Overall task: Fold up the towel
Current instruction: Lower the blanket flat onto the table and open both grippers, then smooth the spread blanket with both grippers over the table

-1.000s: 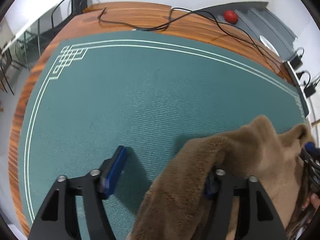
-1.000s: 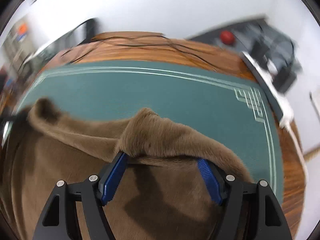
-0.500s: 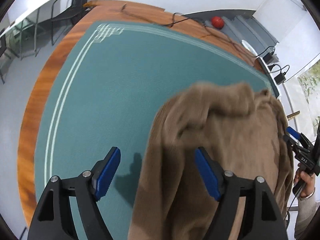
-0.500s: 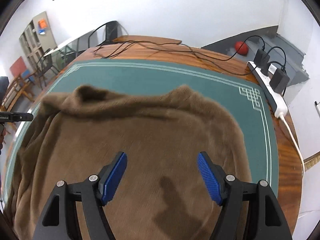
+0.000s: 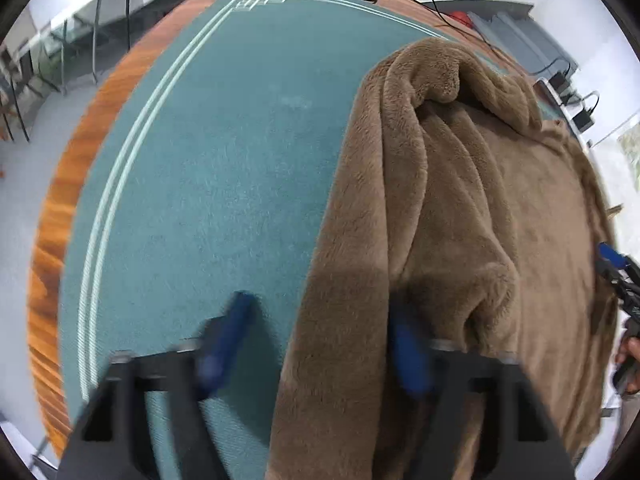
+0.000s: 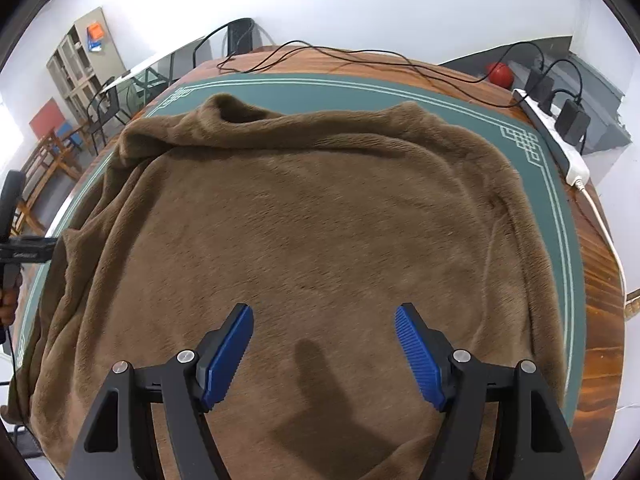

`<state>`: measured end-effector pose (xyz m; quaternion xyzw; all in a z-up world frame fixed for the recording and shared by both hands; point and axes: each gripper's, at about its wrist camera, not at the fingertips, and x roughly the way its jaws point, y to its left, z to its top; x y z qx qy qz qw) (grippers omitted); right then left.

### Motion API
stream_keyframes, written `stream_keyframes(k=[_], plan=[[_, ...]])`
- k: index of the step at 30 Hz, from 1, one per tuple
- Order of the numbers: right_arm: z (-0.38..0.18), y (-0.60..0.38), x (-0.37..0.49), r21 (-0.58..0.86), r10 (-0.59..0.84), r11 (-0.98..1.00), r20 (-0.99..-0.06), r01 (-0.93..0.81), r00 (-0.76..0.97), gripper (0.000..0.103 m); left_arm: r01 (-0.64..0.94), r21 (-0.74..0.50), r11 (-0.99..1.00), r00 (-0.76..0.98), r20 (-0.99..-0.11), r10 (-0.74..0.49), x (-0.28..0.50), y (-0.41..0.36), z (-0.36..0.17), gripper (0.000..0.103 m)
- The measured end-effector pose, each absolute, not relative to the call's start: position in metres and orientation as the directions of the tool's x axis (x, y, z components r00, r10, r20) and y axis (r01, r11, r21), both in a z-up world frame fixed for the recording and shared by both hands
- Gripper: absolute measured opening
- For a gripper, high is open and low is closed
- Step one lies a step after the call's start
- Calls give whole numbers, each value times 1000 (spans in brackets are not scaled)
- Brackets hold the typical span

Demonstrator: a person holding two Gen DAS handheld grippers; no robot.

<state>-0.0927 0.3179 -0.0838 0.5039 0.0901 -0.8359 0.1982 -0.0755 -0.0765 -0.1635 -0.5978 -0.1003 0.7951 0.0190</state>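
Table (image 6: pixel 600 300): round, wooden, rim bare on the right side in the right view; carries all else listed.
Mat (image 5: pixel 208 184): green, white border lines; wide bare stretch left of the cloth in the left view, narrow strip showing on the right in the right view.
Towel (image 6: pixel 312 220): brown plush, spread over the mat's middle and right; far edge rumpled, left far corner (image 6: pixel 224 110) bunched into a ridge, near edge running below both views.
Towel, left border (image 5: pixel 344 208): doubled over in long folds, not flat; lies beside the bare green stretch.
Step, judged: spread-and-smooth stage between grasps; fits either laying out ahead of a fold or settling a layer just brought over. Layer count under the top surface not readable.
Next move, judged: calls for a pinch on a clear edge or corner, both sides level, ridge at far left flattened so edges can meet.
Room: open mat to the left for carrying cloth across; little margin on the right and far sides.
Hazards: power strip (image 6: pixel 560 152) and cables (image 6: pixel 340 60) beyond the far right rim; sweep kept inside the border lines.
Left gripper (image 5: pixel 320 344): blurred, fingers spread, nothing pinched; right finger over the cloth's border, left finger over bare mat.
Right gripper (image 6: pixel 324 348): fingers wide apart, above the flat middle, shadow on the pile, holding nothing.
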Motion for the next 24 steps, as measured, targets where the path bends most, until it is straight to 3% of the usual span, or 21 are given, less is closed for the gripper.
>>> stream_keyframes(k=[3,7,10,13,17,19,24], plan=[[-84,311,-87,51,-247,-898,-880,436,-406,75,116,-158,-981,-297,-948,118,-86,-84,-153,10],[-82,306,-84,31,-241,-891,-877,453,-415,75,156,-1,-988,-411,-909,-64,-111,-109,-108,10],[-84,305,-87,31,-239,-894,-877,446,-417,75,154,42,-987,-478,-871,-112,-135,-115,-76,11],[-89,306,-93,33,-228,-902,-882,430,-412,75,100,157,-983,-476,-859,-186,-164,-103,-70,18],[-97,311,-100,28,-210,-912,-888,409,-409,75,26,327,-945,-369,-875,-313,-185,-98,-111,43],[-96,318,-104,27,-206,-918,-884,395,-419,75,17,368,-930,-329,-876,-353,-186,-102,-128,44],[-94,342,-123,23,-180,-943,-876,333,-448,75,172,201,-964,-353,-901,-251,-186,-128,-115,44]])
